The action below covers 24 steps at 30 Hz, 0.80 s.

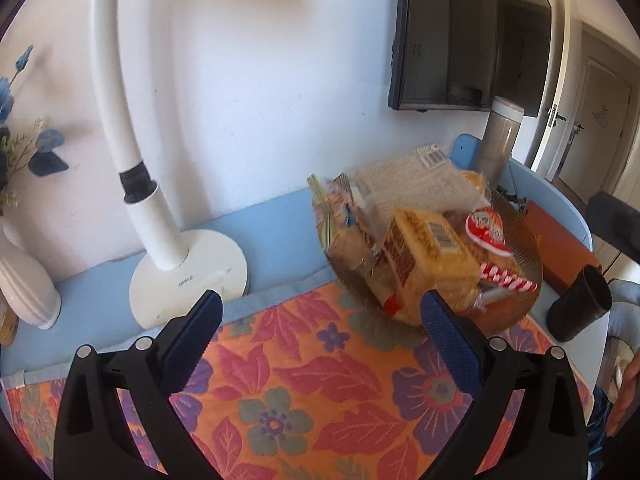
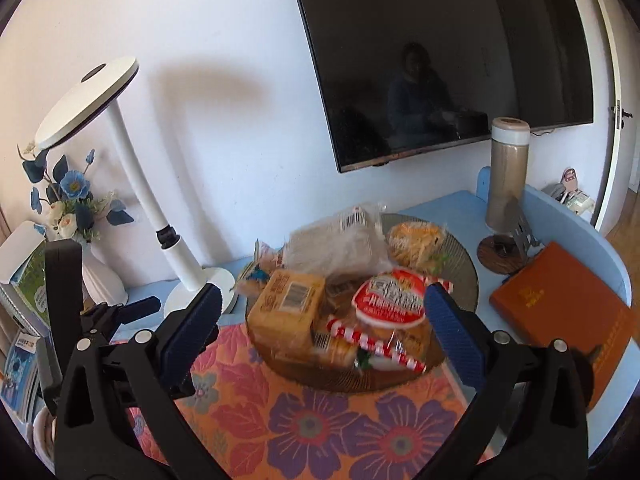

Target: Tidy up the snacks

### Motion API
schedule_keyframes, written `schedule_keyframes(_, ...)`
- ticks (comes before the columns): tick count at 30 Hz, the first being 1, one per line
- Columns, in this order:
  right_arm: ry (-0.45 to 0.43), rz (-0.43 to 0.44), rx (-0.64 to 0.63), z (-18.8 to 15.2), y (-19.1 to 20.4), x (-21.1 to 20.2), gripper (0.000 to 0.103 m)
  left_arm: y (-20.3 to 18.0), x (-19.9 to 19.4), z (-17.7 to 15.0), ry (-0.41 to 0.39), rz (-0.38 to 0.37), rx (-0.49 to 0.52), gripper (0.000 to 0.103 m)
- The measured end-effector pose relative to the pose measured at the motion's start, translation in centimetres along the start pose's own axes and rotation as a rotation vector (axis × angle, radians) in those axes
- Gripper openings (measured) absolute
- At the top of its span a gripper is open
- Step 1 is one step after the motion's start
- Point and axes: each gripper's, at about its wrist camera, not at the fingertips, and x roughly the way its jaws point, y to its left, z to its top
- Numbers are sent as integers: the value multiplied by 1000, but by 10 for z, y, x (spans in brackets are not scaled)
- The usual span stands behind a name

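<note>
A round brown glass plate [image 1: 520, 236] [image 2: 466, 280] sits at the far edge of the floral cloth and holds a pile of snacks. Among them are a yellow pack with a barcode [image 1: 432, 256] [image 2: 292, 304], a red-and-white round pack [image 1: 486, 230] [image 2: 390, 298], a red-and-white striped pack [image 2: 372, 340] and a clear bag with pale contents [image 1: 416, 184] [image 2: 344, 244]. My left gripper [image 1: 320, 304] is open over the cloth, left of the plate, with nothing between its fingers. My right gripper [image 2: 323, 296] is open in front of the pile and holds nothing.
A white desk lamp [image 1: 188, 280] [image 2: 160, 216] stands by the wall on the blue table [image 1: 272, 236]. A white vase with blue flowers [image 2: 96, 276] is far left. A tall bottle [image 2: 506, 176] and an orange book [image 2: 560, 300] lie right of the plate. A dark TV [image 2: 440, 60] hangs above.
</note>
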Motion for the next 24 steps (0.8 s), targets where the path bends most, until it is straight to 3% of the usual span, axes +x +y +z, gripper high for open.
schedule_keyframes(3, 23, -24, 21, -34, 0, 7, 100, 4, -1, -27, -23, 25, -6, 98)
schedule_keyframes(8, 135, -76, -2, -65, 3, 38, 100, -5, 14, -52, -20, 45, 26, 98)
schedule_keyframes(15, 154, -181, -6, -95, -2, 70, 100, -9, 35, -76, -24, 52, 23, 98)
schedule_keyframes(17, 195, -210, 3, -95, -4, 79, 100, -7, 41, -75, 0, 86, 10, 98)
schedule_keyframes(21, 183, -224, 23, -95, -7, 78, 100, -1, 32, -75, -53, 84, -29, 98)
schedule_keyframes(24, 181, -230, 13, -95, -5, 78, 100, -4, 37, -75, -28, 82, -7, 98)
